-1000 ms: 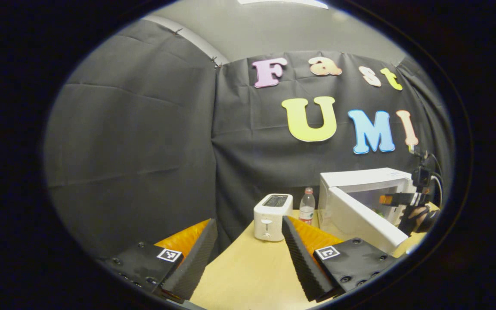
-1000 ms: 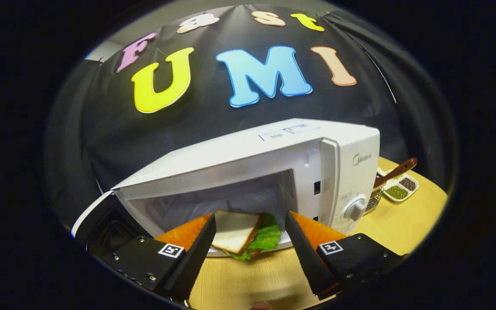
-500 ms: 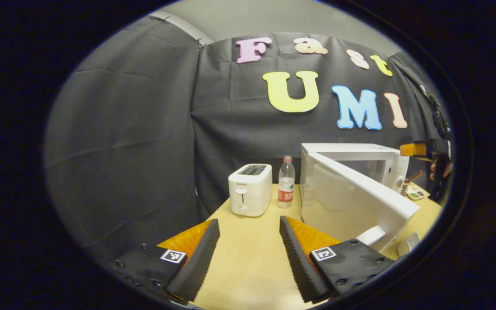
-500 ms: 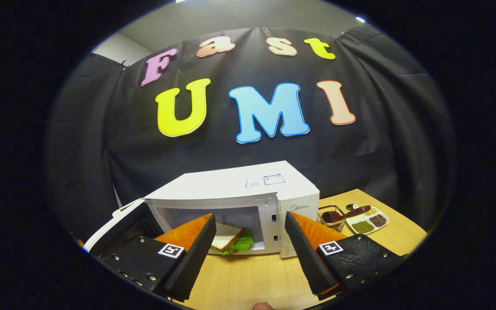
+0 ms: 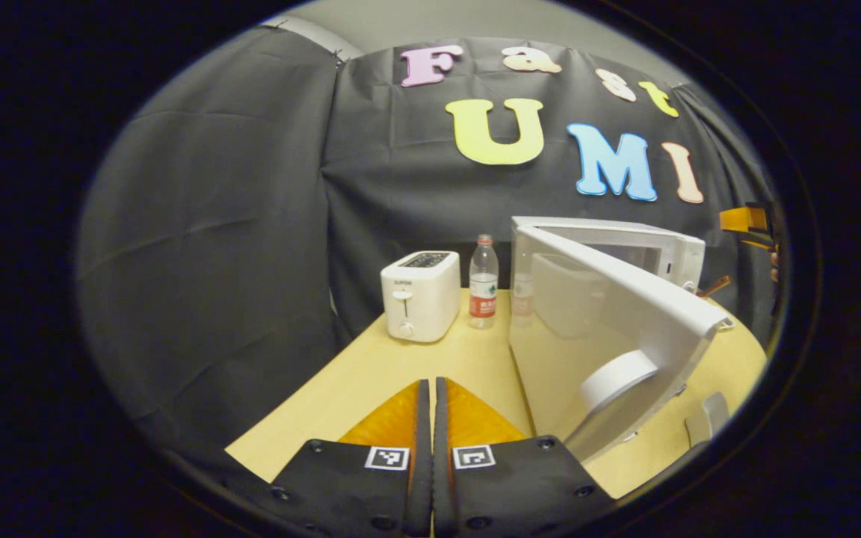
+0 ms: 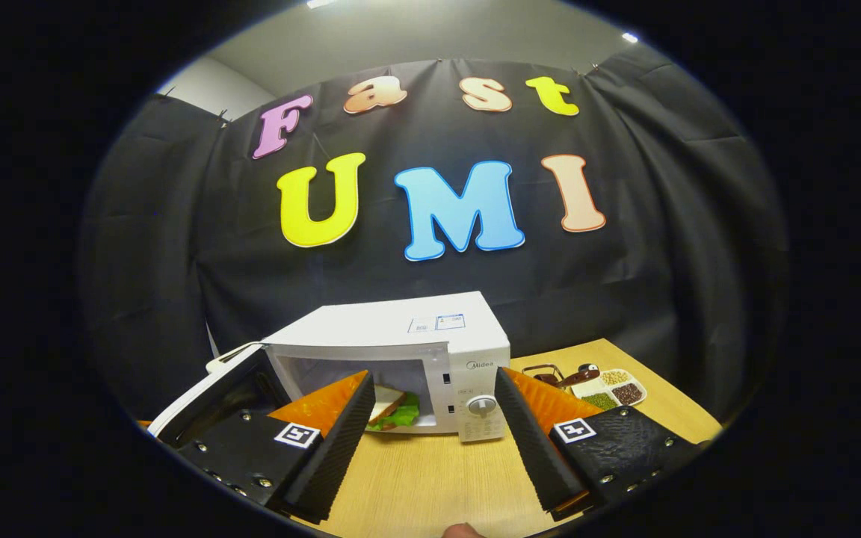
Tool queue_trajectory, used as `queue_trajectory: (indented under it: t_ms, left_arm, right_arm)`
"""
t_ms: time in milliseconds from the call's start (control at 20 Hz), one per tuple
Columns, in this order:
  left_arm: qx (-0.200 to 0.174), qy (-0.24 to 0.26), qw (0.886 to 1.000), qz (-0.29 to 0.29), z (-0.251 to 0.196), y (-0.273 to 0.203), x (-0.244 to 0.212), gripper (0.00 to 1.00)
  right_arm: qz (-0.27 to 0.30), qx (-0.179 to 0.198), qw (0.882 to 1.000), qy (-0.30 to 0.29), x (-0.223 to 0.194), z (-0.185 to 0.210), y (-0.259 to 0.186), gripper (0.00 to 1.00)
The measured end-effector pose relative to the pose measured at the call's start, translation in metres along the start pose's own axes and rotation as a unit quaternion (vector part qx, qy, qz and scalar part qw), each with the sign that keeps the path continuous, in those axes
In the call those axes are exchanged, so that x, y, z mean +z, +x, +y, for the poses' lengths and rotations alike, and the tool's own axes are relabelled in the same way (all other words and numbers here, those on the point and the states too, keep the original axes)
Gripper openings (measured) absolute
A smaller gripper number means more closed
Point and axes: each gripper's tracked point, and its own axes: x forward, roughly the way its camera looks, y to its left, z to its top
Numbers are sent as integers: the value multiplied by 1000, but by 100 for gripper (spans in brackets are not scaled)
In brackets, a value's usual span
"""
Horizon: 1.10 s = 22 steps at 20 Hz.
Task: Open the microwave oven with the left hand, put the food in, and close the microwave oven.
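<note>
Sandwich [image 6: 393,409] lies inside microwave [image 6: 400,351], apparently beyond right gripper [image 6: 430,441].

1. Black cloth wall [image 6: 625,284] hangs creased behind and to the sides
2. Pale ceiling [image 6: 400,37] above it (small bright lights at its edge)
3. Light wooden table [image 5: 430,359] fills the foreground, and its far edge runs up to the cloth

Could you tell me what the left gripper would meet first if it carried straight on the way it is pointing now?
Probably the bare table first. The left gripper, jaws closed, points between the toaster and the water bottle, with the open microwave door off to its right. Depth is hard to judge in this view.
</note>
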Motion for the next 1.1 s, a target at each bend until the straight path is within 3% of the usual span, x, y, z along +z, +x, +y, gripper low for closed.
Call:
queue_trajectory:
  t_ms: [100,150,200,350,400,450,650,700,750,1100]
  left_arm:
    - [-6,1,1000,4,-11,-3,-3,7]
    - [-8,2,1000,1,-17,-6,-1,7]
    - [-7,4,1000,1,-22,-7,0,7]
    - [-7,8,1000,-4,-37,-8,2,7]
    - [-1,10,1000,-7,-39,-8,4,7]
    - [-1,10,1000,-9,-42,-11,6,7]
    - [-3,5,1000,-14,-57,-11,10,7]
    - [-4,6,1000,-15,-62,-11,10,7]
    - [-6,6,1000,-16,-67,-10,11,7]
    - [-11,9,1000,-10,-99,-9,3,7]
  right_arm:
    - [1,12,1000,-8,3,0,-11,98]
    - [2,18,1000,-10,4,0,-17,93]
    - [0,24,1000,-14,7,0,-23,98]
    - [-11,36,999,-37,14,-7,-42,98]
    - [-13,39,998,-45,14,-11,-48,93]
    - [-15,41,998,-50,16,-15,-53,98]
    - [-18,36,998,-49,21,-37,-78,98]
    - [-19,34,998,-51,21,-45,-85,93]
    - [-18,32,998,-54,20,-51,-90,98]
    - [-14,25,998,-58,17,-92,-124,98]
